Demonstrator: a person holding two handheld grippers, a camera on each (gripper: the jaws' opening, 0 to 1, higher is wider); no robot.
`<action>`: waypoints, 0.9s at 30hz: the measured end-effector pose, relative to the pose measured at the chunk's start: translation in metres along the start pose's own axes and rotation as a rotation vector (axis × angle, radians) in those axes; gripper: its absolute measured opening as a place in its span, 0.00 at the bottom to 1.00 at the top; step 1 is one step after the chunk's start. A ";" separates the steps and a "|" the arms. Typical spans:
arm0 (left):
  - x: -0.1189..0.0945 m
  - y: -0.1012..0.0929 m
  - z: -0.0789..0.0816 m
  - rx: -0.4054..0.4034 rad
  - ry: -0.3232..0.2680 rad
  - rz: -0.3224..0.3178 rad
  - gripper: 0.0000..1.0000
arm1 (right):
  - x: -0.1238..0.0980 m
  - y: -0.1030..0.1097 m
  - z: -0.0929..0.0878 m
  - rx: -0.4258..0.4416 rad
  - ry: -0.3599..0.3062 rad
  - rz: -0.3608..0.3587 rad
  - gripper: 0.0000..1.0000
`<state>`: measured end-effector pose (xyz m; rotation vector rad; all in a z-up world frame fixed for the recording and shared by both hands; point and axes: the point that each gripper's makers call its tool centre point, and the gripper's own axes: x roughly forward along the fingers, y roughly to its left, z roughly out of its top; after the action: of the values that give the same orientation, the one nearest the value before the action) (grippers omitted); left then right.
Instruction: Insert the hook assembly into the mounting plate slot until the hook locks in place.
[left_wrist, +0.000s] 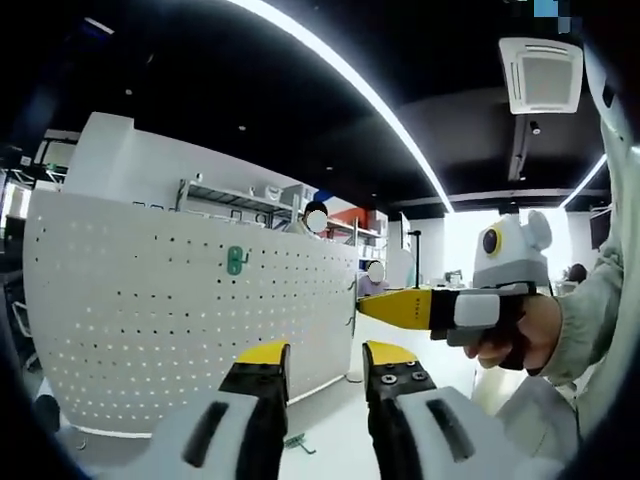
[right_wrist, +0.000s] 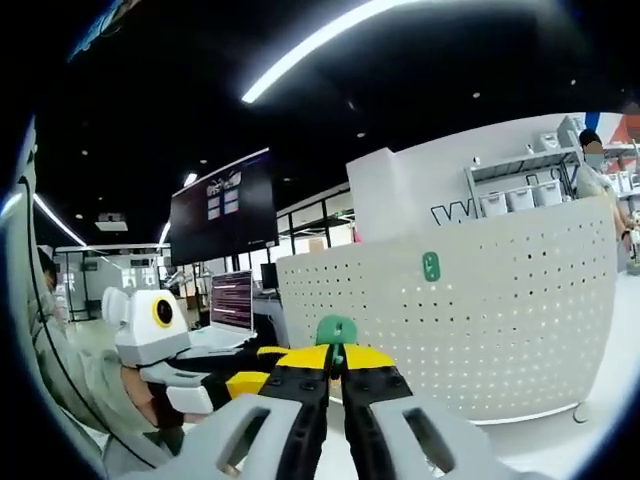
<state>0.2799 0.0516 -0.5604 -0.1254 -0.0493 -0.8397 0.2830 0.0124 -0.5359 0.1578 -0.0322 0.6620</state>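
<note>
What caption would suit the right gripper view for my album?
Right gripper holds a green hook before a white pegboard bearing another hook.

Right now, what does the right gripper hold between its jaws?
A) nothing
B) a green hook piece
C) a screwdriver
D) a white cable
B: in the right gripper view the right gripper has its jaws closed on a green hook piece, in front of the white pegboard.

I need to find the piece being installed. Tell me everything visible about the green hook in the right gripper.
The green hook looks like plastic, with a rounded top showing a pale spot. The right gripper is shut on it between its yellow-tipped jaws, holding it upright short of the white pegboard. Its lower part is hidden by the jaws.
</note>
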 end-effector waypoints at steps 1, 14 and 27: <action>-0.001 0.001 -0.001 -0.003 0.001 0.003 0.31 | 0.000 -0.003 0.000 -0.002 0.000 -0.008 0.01; -0.003 0.008 -0.012 -0.027 0.017 0.020 0.31 | 0.001 -0.036 0.005 0.001 -0.012 -0.081 0.01; -0.004 0.012 -0.016 -0.032 0.020 0.033 0.36 | 0.007 -0.057 0.018 -0.033 -0.026 -0.134 0.01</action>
<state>0.2860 0.0608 -0.5780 -0.1478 -0.0152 -0.8093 0.3237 -0.0303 -0.5250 0.1355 -0.0569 0.5255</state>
